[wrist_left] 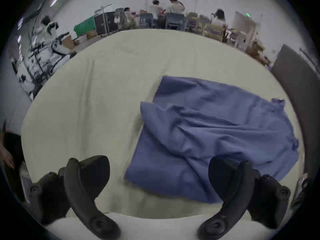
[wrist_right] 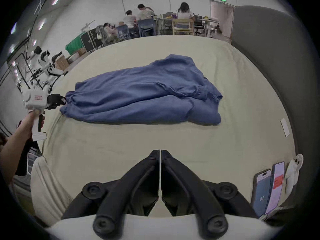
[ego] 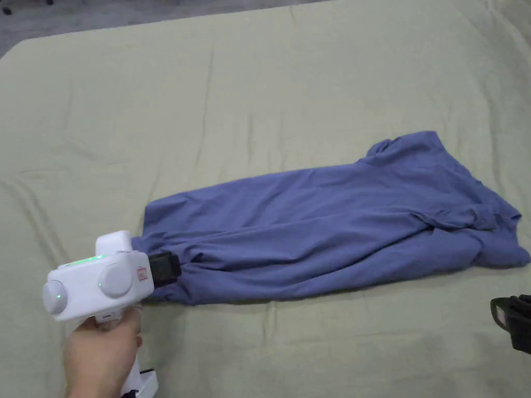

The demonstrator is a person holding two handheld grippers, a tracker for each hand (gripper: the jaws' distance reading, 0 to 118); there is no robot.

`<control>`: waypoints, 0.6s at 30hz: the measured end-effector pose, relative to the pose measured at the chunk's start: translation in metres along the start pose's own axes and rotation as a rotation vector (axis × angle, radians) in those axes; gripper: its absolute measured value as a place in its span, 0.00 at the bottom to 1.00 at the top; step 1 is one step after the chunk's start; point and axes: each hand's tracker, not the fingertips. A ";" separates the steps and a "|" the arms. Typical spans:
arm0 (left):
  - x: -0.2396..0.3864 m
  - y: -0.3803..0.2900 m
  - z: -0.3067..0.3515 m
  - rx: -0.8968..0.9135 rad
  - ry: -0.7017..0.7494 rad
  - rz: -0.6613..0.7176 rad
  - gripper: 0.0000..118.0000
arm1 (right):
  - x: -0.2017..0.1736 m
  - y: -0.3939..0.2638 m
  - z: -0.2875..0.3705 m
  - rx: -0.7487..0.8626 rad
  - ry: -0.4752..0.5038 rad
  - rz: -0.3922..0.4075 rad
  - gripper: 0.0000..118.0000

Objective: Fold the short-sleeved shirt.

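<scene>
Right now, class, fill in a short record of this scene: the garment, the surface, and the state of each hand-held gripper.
garment: blue short-sleeved shirt, lying in a long rumpled strip
surface: pale green sheet
left hand-held gripper: jaws open, at the shirt's hem end
right hand-held gripper: jaws shut, holding nothing, over bare sheet, apart from the shirt
nearby: two phones at the sheet's edge

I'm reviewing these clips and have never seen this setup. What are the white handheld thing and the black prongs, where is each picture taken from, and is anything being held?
A person holds a two-jaw gripper in each hand. One picture comes from a head camera; the other two from cameras riding on each gripper. The left gripper, a white handle with black jaws, sits at the hem end of the blue shirt, jaws wide apart in its own view, gripping nothing. The right gripper is shut and empty, back from the shirt. The shirt lies bunched lengthwise on a pale green sheet.
</scene>
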 end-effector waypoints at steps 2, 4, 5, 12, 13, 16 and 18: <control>0.010 0.000 -0.017 -0.083 0.024 -0.083 0.93 | 0.007 0.003 -0.010 -0.012 -0.022 0.012 0.03; 0.004 0.002 -0.007 -0.055 -0.127 0.027 0.54 | 0.016 0.013 -0.021 -0.022 -0.058 0.017 0.03; 0.004 0.002 0.005 0.001 -0.139 0.052 0.13 | 0.023 0.020 -0.026 -0.015 -0.075 0.008 0.03; 0.000 0.001 0.032 -0.003 -0.229 0.047 0.01 | 0.086 0.084 -0.095 -0.046 -0.097 -0.165 0.96; 0.007 -0.004 0.047 -0.003 -0.231 0.059 0.01 | 0.091 0.082 -0.110 0.059 -0.087 -0.153 0.95; 0.002 -0.011 0.052 -0.014 -0.222 0.088 0.01 | 0.091 0.086 -0.124 -0.124 -0.143 -0.168 0.96; -0.014 -0.004 0.042 -0.029 -0.220 0.107 0.01 | 0.089 0.076 -0.139 -0.246 -0.057 -0.175 0.54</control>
